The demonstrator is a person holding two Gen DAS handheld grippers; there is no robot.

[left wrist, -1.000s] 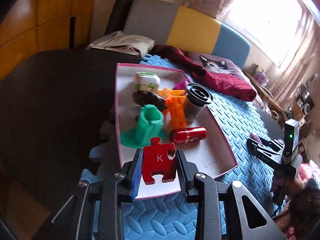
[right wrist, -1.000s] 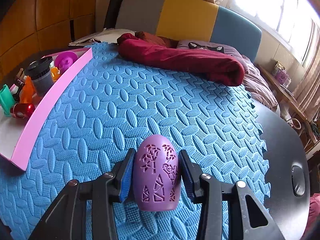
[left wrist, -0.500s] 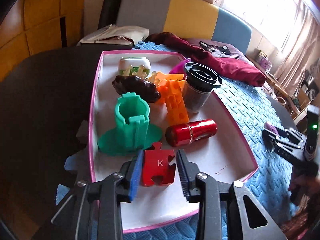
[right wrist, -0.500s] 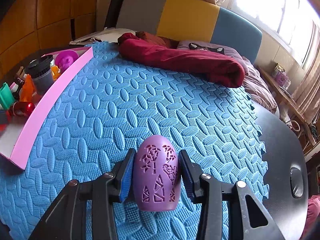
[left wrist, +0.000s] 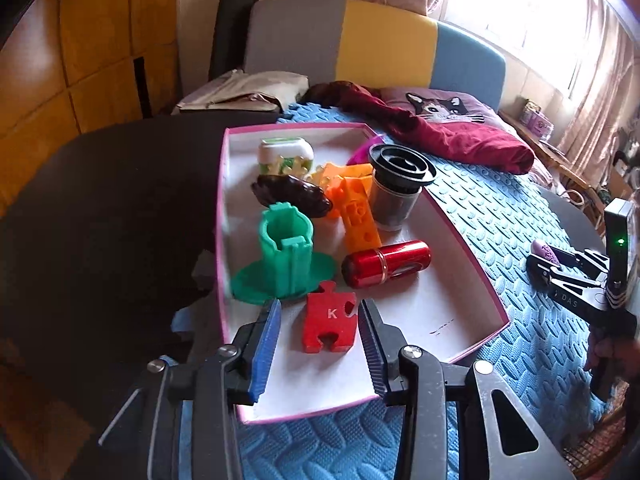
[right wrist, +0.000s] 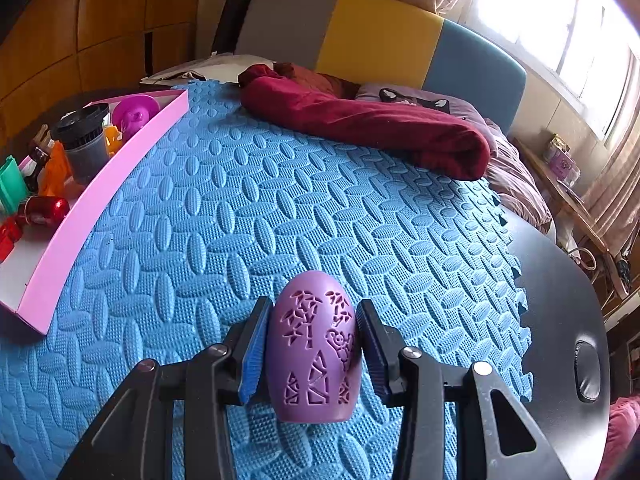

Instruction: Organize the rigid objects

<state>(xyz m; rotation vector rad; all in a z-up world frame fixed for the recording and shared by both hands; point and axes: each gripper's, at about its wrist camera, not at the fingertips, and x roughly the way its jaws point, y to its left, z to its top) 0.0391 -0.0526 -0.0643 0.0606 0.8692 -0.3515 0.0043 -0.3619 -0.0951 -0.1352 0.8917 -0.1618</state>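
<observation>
A red puzzle piece marked K [left wrist: 330, 322] lies on the floor of the pink-rimmed white box [left wrist: 476, 276], between the open fingers of my left gripper [left wrist: 320, 338], touching neither. The box also holds a green holder [left wrist: 285, 256], a red cylinder [left wrist: 386, 263], orange pieces [left wrist: 356, 216], a dark cup [left wrist: 396, 192], a brown oval [left wrist: 292, 195] and a white-green item [left wrist: 285, 155]. My right gripper [right wrist: 311, 344] is shut on a purple cut-out egg [right wrist: 312, 354] above the blue foam mat [right wrist: 320, 208]. The right gripper also shows in the left wrist view [left wrist: 560, 268].
The pink box [right wrist: 100, 192] sits at the mat's left edge in the right wrist view. A dark red cloth [right wrist: 360, 120] and a cat cushion [left wrist: 440, 108] lie at the back of the mat. The black table [right wrist: 560, 320] borders the mat on the right.
My left gripper moved over the box, lowered the red puzzle piece onto the box floor and opened off it. My right gripper stayed still with the purple egg.
</observation>
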